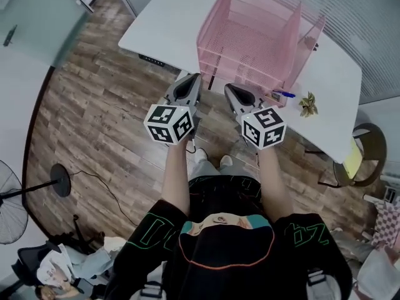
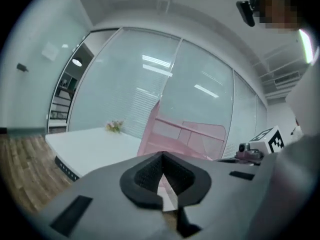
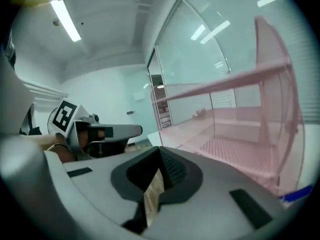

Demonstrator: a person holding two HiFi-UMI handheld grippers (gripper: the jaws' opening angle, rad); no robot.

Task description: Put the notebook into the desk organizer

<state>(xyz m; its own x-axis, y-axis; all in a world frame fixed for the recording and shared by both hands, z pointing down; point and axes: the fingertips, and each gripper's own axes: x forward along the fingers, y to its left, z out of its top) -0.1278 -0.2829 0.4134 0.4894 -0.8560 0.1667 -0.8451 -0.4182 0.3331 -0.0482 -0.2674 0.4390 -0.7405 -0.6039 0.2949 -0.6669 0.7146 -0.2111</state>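
The pink mesh desk organizer (image 1: 250, 39) stands on the white table (image 1: 169, 17), its open tiers facing me; it also fills the background of the left gripper view (image 2: 185, 134) and the right gripper view (image 3: 240, 134). No notebook shows in any view. My left gripper (image 1: 194, 79) and right gripper (image 1: 229, 87) are held side by side over the wooden floor, just short of the table's near edge, pointing at the organizer. Both are shut, tips together, with nothing between the jaws (image 2: 162, 156) (image 3: 160, 151).
A blue pen (image 1: 284, 94) and a small dried sprig (image 1: 307, 103) lie on the table right of the organizer. A chair (image 1: 362, 155) stands at the right, a floor fan (image 1: 12, 211) at the far left. Glass walls rise behind the table.
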